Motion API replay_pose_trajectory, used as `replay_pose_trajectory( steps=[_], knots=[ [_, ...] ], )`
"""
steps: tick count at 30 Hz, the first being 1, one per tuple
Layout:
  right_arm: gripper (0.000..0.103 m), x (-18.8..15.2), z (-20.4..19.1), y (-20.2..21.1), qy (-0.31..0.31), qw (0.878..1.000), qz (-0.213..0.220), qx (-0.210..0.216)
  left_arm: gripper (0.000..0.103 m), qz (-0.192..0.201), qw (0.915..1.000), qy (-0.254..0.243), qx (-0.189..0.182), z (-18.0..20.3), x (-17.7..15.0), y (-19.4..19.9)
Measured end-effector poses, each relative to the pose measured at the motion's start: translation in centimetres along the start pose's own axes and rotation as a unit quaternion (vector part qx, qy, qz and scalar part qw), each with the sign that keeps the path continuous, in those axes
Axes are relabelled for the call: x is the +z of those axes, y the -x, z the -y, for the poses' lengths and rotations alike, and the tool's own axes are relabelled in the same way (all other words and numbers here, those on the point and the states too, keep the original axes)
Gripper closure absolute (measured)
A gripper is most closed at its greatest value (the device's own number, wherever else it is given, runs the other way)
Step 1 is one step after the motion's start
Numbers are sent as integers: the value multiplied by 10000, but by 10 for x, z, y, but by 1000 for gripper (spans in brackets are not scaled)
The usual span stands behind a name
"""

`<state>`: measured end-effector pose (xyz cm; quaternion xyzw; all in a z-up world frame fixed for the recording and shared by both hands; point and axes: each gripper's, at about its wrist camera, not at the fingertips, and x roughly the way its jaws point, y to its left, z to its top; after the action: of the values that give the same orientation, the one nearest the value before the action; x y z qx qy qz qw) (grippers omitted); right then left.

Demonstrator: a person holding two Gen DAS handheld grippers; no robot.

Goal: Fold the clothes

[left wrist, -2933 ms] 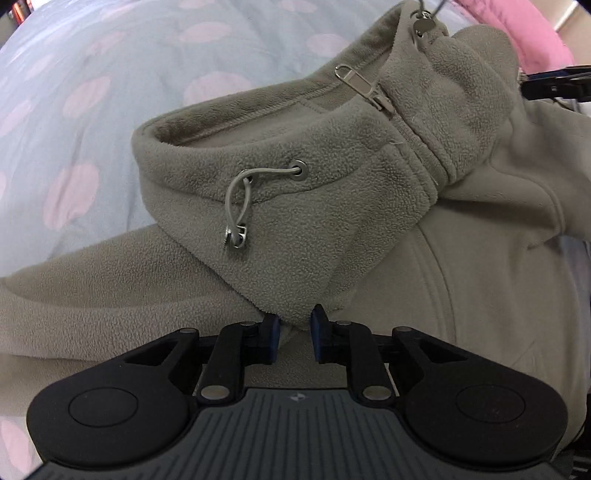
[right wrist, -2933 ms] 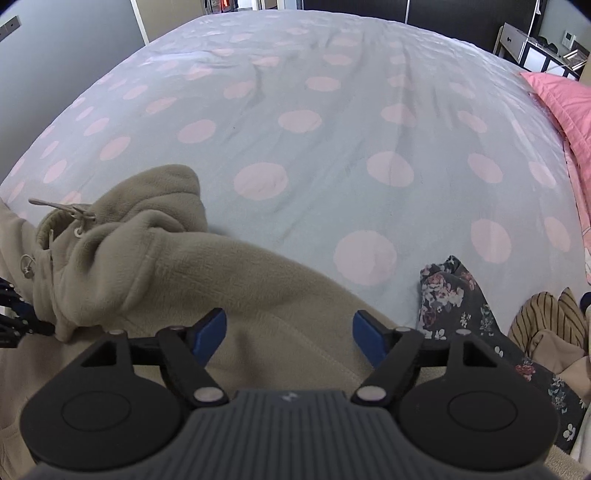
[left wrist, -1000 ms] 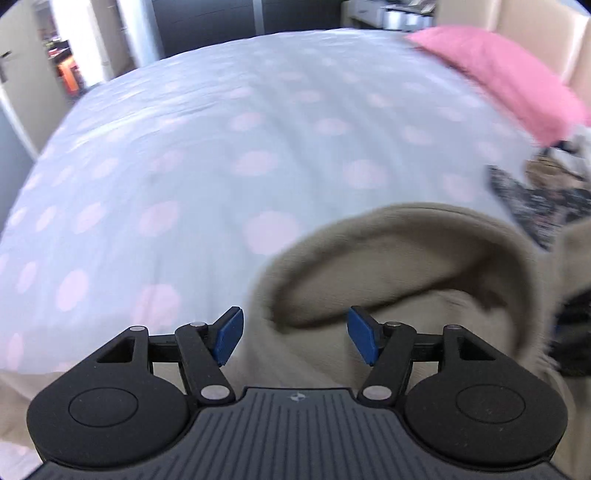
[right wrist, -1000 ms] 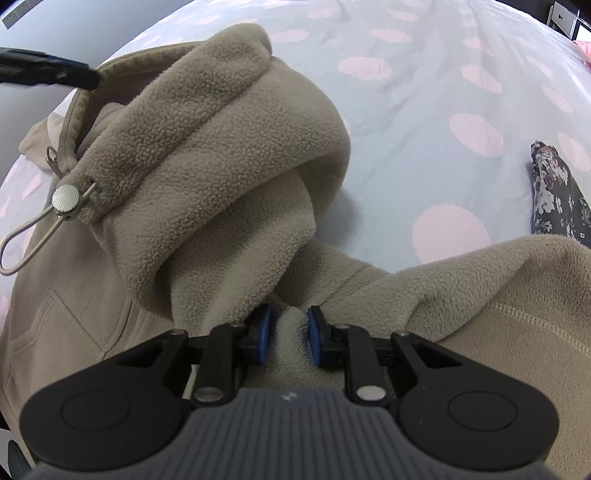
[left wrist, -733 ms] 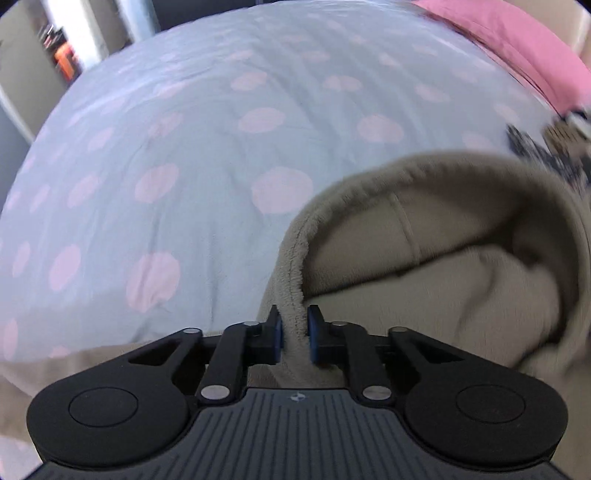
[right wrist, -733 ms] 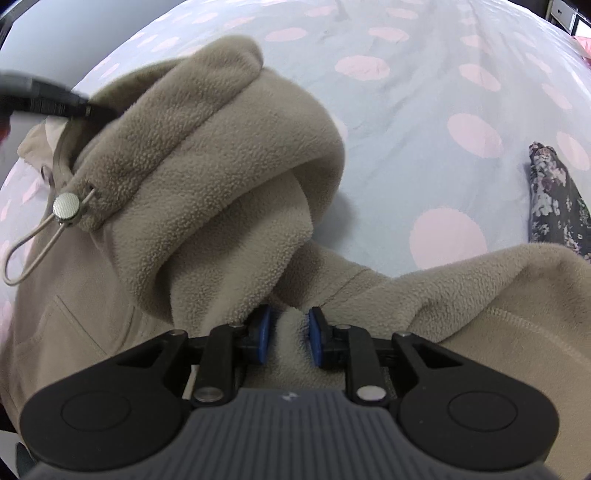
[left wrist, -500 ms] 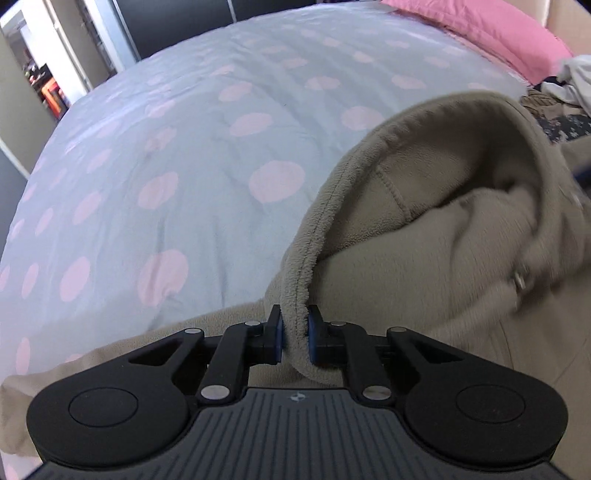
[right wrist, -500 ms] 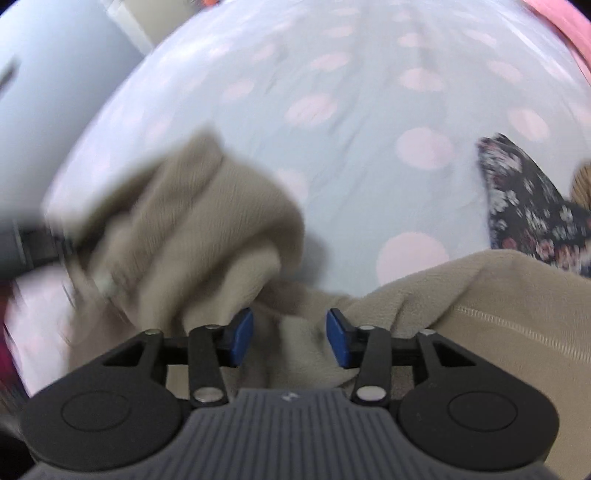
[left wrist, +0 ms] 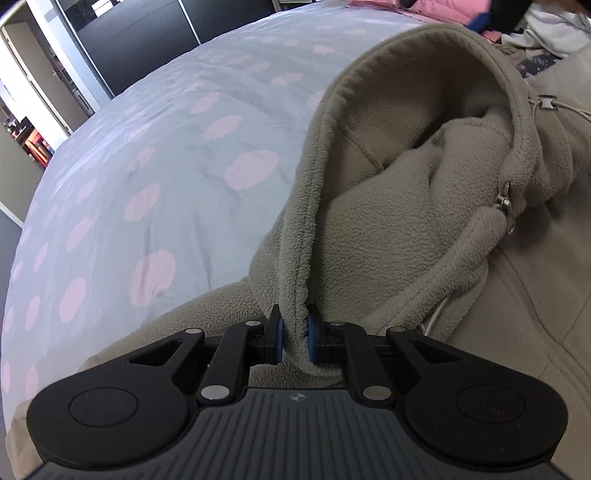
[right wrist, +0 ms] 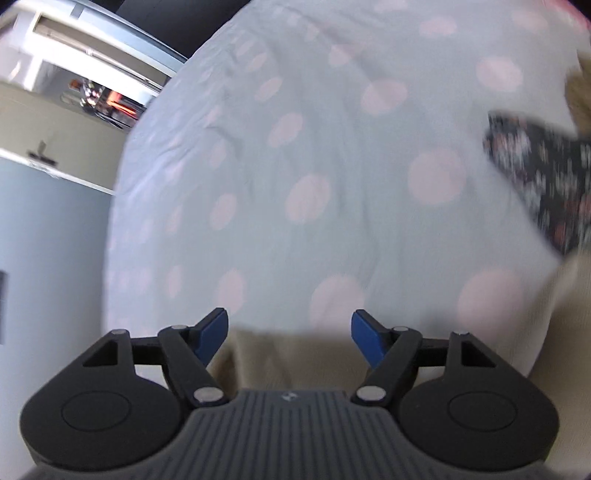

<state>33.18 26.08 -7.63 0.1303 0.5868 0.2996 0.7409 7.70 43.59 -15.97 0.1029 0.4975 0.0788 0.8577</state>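
Where floral garment [right wrist: 543, 177] lies, pink-dotted bedspread [left wrist: 155, 177] beneath.

The right wrist view is smeared by motion: the floral garment [right wrist: 546, 177] at its right edge is a blur and cut off. In the left wrist view, the fleece hoodie [left wrist: 406, 221] runs past the right and bottom edges.

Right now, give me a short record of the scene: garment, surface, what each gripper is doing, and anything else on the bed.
garment: beige fleece hoodie, hood open, lying on the bed
surface: pale bedspread with pink dots
left gripper: shut on the hood's hem
right gripper: jaws opening, nothing between them
other items: dark floral garment; pink pillow at the far edge
image quality: right wrist view blurred
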Motion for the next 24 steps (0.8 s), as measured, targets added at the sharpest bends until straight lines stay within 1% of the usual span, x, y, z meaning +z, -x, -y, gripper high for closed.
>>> replay_pose_trajectory(
  steps=[1, 3, 5, 7, 8, 9, 10, 11, 12, 13, 14, 15, 16, 20, 22, 24],
  knots=[
    [29, 1, -6, -6, 201, 9998, -12, -60, 93, 8, 10000, 19, -6, 0, -1, 0],
    [32, -2, -21, -13, 588, 9982, -116, 102, 93, 19, 10000, 56, -18, 0, -1, -1],
    [33, -8, -38, -15, 1037, 9940, -246, 246, 93, 12, 10000, 94, -23, 0, -1, -2],
    [33, -18, -55, -17, 1618, 9864, -292, 64, 93, 6, 9999, 128, -21, 1, -1, -3],
    [34, -23, -60, -20, 1887, 9815, -318, -97, 93, 4, 9999, 146, -20, 1, -1, -4],
    [38, -29, -63, -23, 2146, 9757, -346, -279, 93, 2, 9999, 167, -20, 0, -1, -3],
    [49, -34, -67, -26, 2401, 9689, -373, -460, 93, 0, 9998, 190, -23, 0, -1, -3],
    [56, -38, -67, -27, 2555, 9645, -399, -532, 93, -4, 9997, 225, -30, -1, 0, -2],
    [76, -42, -65, -26, 2669, 9612, -425, -562, 93, -6, 9996, 275, -39, -3, 0, -2],
    [83, -45, -64, -26, 2782, 9576, -452, -592, 93, -7, 9994, 334, -52, -5, 0, -1],
    [84, -49, -62, -21, 2932, 9533, -419, -595, 93, -3, 9991, 421, -72, -8, 1, 0],
    [88, -54, -61, -14, 3094, 9484, -365, -588, 93, 14, 9987, 511, -90, -11, 2, 3],
    [89, -59, -59, -7, 3256, 9432, -309, -581, 93, 49, 9982, 587, -100, -14, 2, 6],
    [90, -88, -47, 30, 4053, 9125, -152, -538, 93, 239, 9969, 733, -137, -25, 2, 23],
    [91, -108, -31, 46, 4367, 8985, -91, -427, 93, 296, 9977, 593, -139, -21, -2, 31],
    [91, -130, -12, 57, 4542, 8904, -90, -288, 93, 306, 9990, 310, -122, -11, -8, 36]
  ],
)
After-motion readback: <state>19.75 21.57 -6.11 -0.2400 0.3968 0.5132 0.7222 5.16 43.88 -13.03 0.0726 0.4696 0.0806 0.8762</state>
